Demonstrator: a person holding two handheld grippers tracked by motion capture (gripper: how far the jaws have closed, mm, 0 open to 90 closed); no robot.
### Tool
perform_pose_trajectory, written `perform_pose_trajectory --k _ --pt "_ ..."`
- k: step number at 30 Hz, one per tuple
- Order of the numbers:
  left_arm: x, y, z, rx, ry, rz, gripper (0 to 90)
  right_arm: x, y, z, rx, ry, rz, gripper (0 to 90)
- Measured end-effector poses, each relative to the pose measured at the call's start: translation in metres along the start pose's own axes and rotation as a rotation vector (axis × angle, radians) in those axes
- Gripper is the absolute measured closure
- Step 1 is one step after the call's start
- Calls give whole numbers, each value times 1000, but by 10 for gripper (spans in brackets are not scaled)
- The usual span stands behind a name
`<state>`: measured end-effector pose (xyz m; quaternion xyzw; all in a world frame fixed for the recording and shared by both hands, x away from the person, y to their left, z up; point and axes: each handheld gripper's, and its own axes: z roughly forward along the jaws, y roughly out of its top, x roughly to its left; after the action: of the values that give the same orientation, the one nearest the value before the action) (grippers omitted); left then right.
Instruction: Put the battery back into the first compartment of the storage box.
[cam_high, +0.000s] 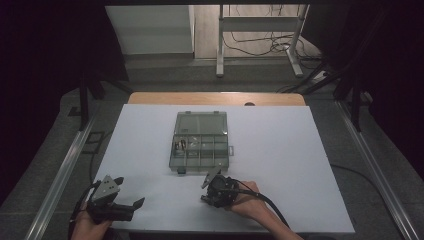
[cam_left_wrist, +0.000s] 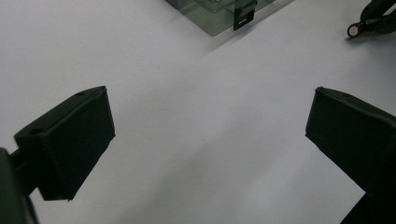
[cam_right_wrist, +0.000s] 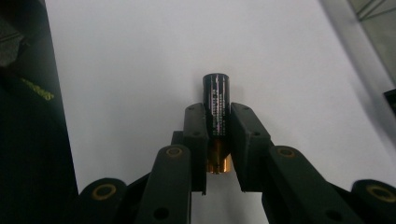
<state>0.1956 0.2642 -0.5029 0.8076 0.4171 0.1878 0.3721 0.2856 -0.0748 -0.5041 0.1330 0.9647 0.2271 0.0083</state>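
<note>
A clear plastic compartment box (cam_high: 201, 141) lies in the middle of the white table top (cam_high: 290, 165), its lid folded back and small items in its left compartments. My right gripper (cam_right_wrist: 217, 112) is shut on a black battery (cam_right_wrist: 215, 95) with a copper-coloured end; the battery lies lengthwise between the jaws, its black end poking out past them. From above, this gripper (cam_high: 206, 196) sits low over the table just in front of the box. My left gripper (cam_high: 131, 191) rests at the front left, open, with bare table between its jaws (cam_left_wrist: 205, 121).
The box's front corner (cam_left_wrist: 205, 14) and black latch (cam_left_wrist: 243, 16) show at the top of the left gripper view. A dark shape with faint lettering (cam_right_wrist: 32, 116) runs along the left of the right gripper view. Metal rails (cam_high: 60, 170) flank the table.
</note>
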Motion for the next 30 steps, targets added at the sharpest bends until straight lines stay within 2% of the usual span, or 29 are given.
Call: perform_pose_trajectory --k 3,7,16,19,20,23,30 --pt "0 0 0 -1 -1 -1 20 -3 0 -3 -13 8 34 766" --pt "0 0 0 0 0 0 20 -6 0 -7 -50 24 46 766" --pt "0 0 0 0 0 0 20 -12 1 -14 -92 5 78 766" --pt "0 0 0 2 0 1 20 -15 2 -16 -108 10 104 766" --pt "1 0 0 1 0 1 20 -18 2 -17 -130 17 127 766" --pt "1 0 0 2 -1 1 21 -21 3 -19 -150 11 142 766" --pt "0 0 1 7 2 4 22 -28 9 -23 -172 -14 153 766"
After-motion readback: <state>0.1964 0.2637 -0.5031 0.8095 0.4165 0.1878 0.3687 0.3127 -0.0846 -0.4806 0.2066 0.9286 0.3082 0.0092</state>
